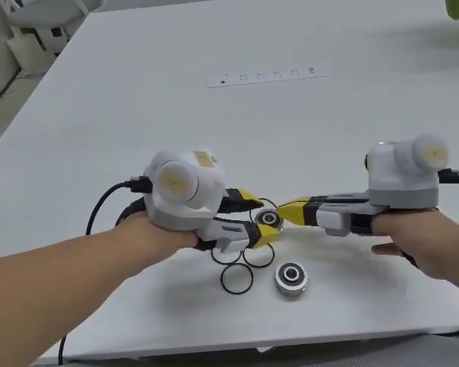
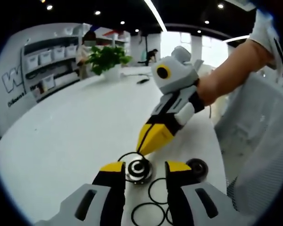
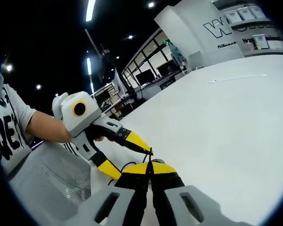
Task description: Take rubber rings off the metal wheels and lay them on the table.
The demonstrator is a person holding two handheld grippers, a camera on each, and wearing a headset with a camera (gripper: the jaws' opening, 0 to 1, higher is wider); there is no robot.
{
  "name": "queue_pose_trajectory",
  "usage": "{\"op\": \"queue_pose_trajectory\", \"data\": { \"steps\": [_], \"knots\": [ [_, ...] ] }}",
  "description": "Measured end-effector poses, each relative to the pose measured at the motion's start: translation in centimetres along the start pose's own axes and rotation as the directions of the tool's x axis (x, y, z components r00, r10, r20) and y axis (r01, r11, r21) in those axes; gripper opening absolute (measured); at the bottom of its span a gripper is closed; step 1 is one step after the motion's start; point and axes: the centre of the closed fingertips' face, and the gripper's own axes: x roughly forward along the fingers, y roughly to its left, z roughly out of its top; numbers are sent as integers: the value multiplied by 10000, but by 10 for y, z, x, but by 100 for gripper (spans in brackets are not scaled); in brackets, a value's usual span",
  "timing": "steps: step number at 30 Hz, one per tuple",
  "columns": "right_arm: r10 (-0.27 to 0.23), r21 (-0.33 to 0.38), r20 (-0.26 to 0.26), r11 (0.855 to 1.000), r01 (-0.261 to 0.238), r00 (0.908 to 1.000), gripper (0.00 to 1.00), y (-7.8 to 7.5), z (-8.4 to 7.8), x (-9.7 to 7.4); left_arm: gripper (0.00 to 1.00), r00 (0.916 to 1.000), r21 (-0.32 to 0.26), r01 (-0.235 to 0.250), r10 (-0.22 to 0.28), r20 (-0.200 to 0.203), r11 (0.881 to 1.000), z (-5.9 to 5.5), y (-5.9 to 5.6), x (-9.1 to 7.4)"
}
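Left gripper view showed left gripper (image 2: 146, 166) spread around a round silver metal wheel (image 2: 138, 171); at twelve o'clock, right gripper (image 2: 140, 151) pinched its black rubber ring (image 2: 127, 154).

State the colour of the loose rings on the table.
Black rings, clearest in the head view.

The left gripper (image 1: 262, 218) and right gripper (image 1: 291, 211) have white-grey bodies, black jaws and yellow tips. The rubber rings (image 1: 237, 277) are plain black, the metal wheels (image 1: 291, 276) silver with dark centres, the counter (image 1: 214, 130) white.
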Motion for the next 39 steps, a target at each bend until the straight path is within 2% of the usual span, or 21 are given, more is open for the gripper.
{"op": "queue_pose_trajectory", "data": {
  "steps": [9, 20, 26, 31, 34, 39],
  "knots": [
    [-29, 139, 228, 9999, 26, 9997, 0, 1, 5, -5, 44, 9988, -128, 150, -144, 477, 9998, 12, -5, -14],
    [140, 98, 399, 9998, -144, 9991, 0, 12, 13, -7, 54, 9940, -180, 295, -274, 1058, 9994, 25, -16, -40],
    [268, 95, 482, 9996, -273, 9985, 0, 20, 17, -9, 60, 9918, -219, 294, -264, 1249, 9993, 26, -21, -53],
    [324, 99, 493, 9994, -330, 9983, 0, 24, 18, -11, 64, 9906, -201, 200, -171, 1356, 9996, 25, -19, -64],
    [356, 101, 498, 9993, -362, 9981, 0, 27, 19, -11, 66, 9890, -252, 202, -162, 1468, 9995, 25, -21, -71],
    [422, 74, 478, 9991, -426, 9980, 0, 31, 21, -12, 69, 9888, -162, 119, -93, 1487, 9998, 22, -24, -80]
  ]
}}
